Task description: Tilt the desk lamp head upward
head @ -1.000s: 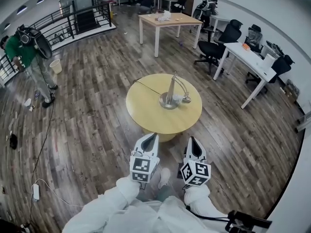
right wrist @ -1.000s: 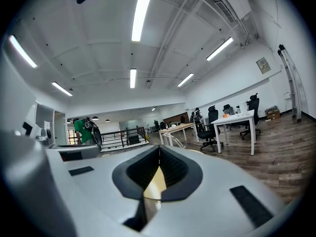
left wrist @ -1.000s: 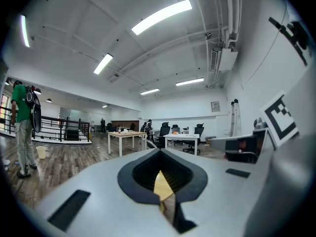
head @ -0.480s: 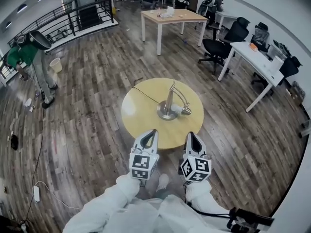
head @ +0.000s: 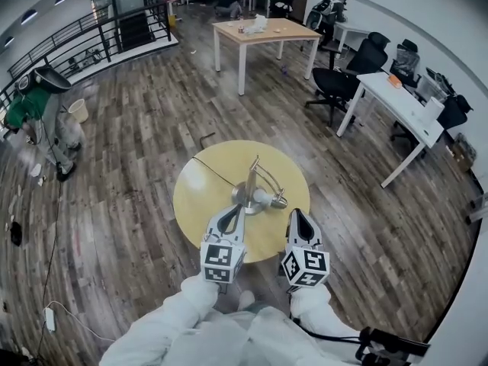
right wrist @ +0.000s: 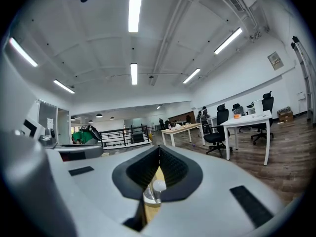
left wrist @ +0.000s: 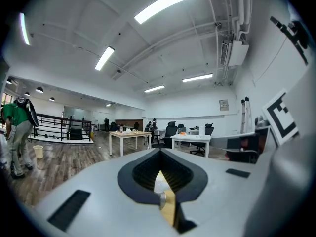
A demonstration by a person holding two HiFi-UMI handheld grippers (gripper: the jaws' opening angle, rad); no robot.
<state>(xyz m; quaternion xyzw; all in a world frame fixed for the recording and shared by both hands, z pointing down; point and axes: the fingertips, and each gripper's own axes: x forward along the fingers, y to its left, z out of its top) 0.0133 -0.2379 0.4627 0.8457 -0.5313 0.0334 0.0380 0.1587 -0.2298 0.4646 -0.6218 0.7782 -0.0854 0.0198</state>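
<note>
Looks like the approach step, nothing touched so far. One desk lamp (head: 251,181) is stood near the middle of the one round worktop (head: 197,198), its lamp head (head: 277,202) drooped low. Two grippers are held at the near edge, left gripper (head: 237,210) and right gripper (head: 296,215), both fully closed and empty. Next, the head probably needs to be reached and nudged upward.

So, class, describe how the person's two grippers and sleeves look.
Left gripper and right gripper: pale grey shells tapering to a point, black ribbed pads, each carrying a white cube with black square markers. White sleeves; black cable beside the right one.
</note>
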